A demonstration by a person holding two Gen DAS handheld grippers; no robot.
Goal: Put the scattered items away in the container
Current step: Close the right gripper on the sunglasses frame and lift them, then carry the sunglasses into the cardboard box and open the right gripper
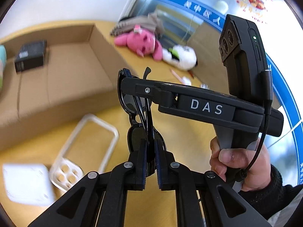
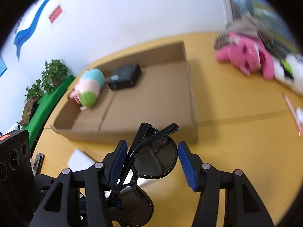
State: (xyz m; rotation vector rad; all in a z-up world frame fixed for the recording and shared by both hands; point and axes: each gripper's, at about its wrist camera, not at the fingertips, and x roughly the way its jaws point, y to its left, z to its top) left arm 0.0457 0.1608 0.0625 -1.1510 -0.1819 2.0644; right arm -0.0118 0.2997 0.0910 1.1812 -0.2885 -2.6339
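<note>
My left gripper (image 1: 150, 151) is shut on a pair of black sunglasses (image 1: 130, 102), held folded above the yellow table. My right gripper (image 2: 151, 157) is open, its blue pads on either side of the upper lens of the same sunglasses (image 2: 155, 162), not pressing it. In the left wrist view the right gripper (image 1: 125, 81) reaches in from the right across the glasses. The open cardboard box (image 2: 151, 102) lies beyond, holding a black box (image 2: 124, 76) and a pastel plush (image 2: 89, 89).
A pink plush (image 1: 141, 42) and a white plush (image 1: 180, 56) lie on the table to the right of the box. A white plastic rack (image 1: 85, 147) and a white flat box (image 1: 26, 183) lie at the near left. Pens (image 2: 292, 111) lie far right.
</note>
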